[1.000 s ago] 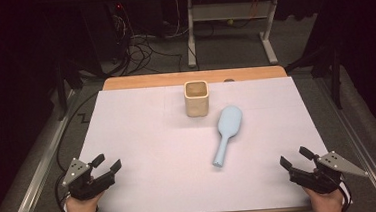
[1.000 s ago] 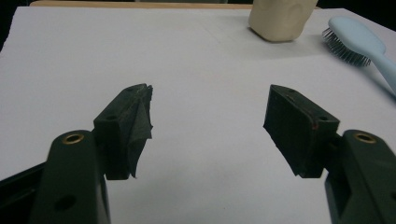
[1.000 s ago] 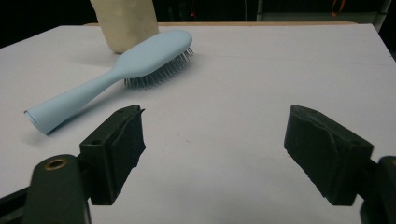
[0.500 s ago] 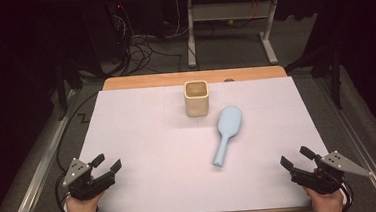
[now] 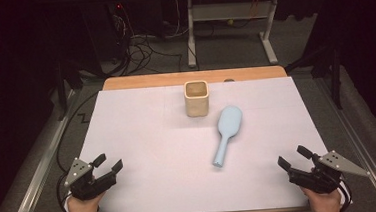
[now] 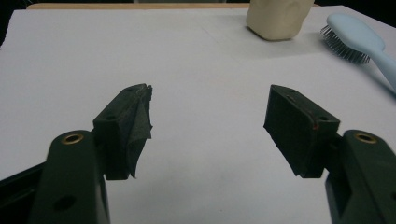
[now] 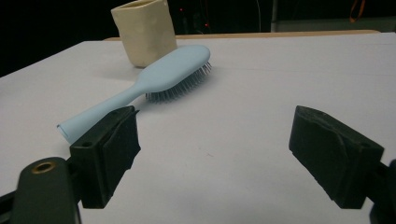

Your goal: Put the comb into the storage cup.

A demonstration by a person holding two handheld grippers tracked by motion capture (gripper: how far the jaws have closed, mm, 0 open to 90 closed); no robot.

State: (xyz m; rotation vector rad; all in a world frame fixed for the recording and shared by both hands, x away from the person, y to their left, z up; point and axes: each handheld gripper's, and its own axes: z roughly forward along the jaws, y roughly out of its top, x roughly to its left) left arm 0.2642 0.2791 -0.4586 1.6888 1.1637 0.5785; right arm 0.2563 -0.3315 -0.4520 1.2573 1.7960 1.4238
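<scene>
Pale-blue hairbrush (image 5: 226, 134), laid bristles-down beside beige cup (image 5: 196, 98) on table (image 5: 143, 139); both tongs, left (image 5: 108, 164) and right (image 5: 292, 160), held open, empty; slim handle risks being pushed aside, cup toppled.

No visible change, hairbrush (image 5: 226, 135), cup (image 5: 196, 98), both tools unmoved

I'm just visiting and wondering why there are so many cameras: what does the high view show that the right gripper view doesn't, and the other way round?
The high view alone takes in both grippers, left gripper and right gripper, each with open jaws, plus the person's hands and the floor cables. The right gripper view alone reveals the hairbrush's bristles, pressed down on the table. Both show the blue hairbrush lying beside the beige cup on the white table.
</scene>
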